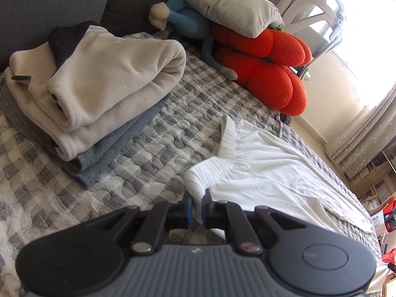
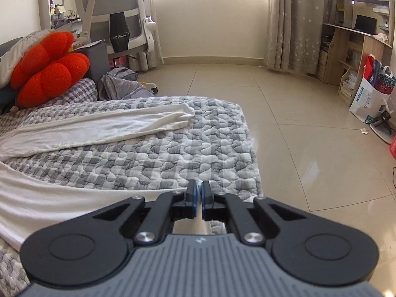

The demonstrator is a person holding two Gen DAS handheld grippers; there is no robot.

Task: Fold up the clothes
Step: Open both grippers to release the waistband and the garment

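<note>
Only "RRY" legible, shopping bag (image 2: 371, 94).

Folded stack (image 1: 94, 94) left, bare quilt (image 2: 198, 148) right

Folded clothes (image 1: 99, 81) lie left of trousers (image 1: 272, 173) on bed (image 1: 160, 128)

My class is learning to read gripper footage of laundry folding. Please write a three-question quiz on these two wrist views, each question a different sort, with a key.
1. True or false: the left gripper is clamped on the ribbed waistband of the white garment.
2. What lies under the folded cream fleece? A) red cushion B) grey-blue folded cloth C) pillow
3. Fill in: the red cushion sits beneath a grey ______.

Key:
1. True
2. B, the grey-blue folded cloth
3. pillow
</note>
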